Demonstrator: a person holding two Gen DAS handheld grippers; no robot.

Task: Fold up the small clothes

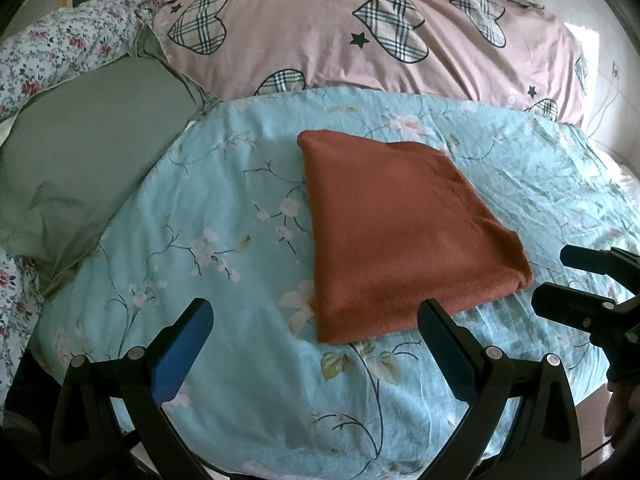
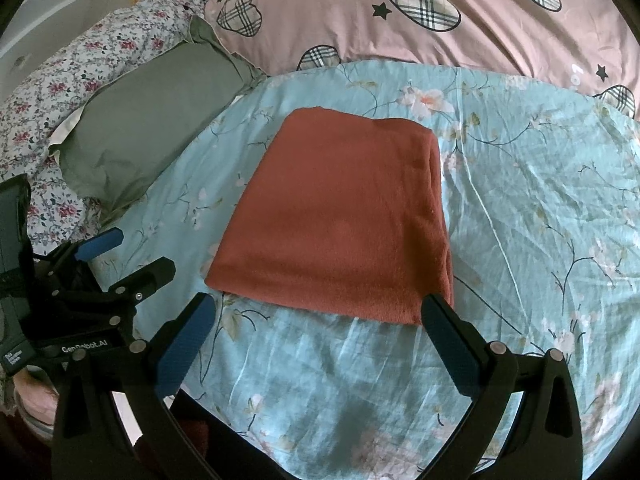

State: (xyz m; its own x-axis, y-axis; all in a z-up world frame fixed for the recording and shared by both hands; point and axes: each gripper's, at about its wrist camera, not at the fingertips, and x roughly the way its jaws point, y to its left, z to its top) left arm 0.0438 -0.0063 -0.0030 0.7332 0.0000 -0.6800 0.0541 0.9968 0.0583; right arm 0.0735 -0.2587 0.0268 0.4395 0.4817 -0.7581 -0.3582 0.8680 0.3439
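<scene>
Rust-red and soft-looking, the folded garment [image 2: 340,220] lies flat as a neat four-sided packet on the pale blue floral sheet [image 2: 540,200], filling the centre of your right wrist view and sitting right of centre in your left wrist view; its thicker folded edge runs down the right side, and its near corner lies just ahead of your right gripper's right finger; whether they touch cannot be told.

Your right gripper [image 2: 316,336] sits at the bottom of its own frame with the fingers spread wide and nothing between the blue pads [image 2: 184,344]; you can see it again at the right edge of the left wrist view, where both fingers stand apart beside the garment's lower right corner.

Your left gripper [image 1: 316,340] is likewise spread wide and empty at the bottom of its frame, over bare sheet just short of the garment's near edge; in the right wrist view it appears at lower left, well off the cloth, apart at the tips.

Beyond the sheet, a grey-green pillow [image 2: 152,120] lies at upper left; a pink cover printed with plaid hearts [image 2: 440,8] spans the top; a small-flowered fabric [image 2: 60,92] bunches along the left edge.
</scene>
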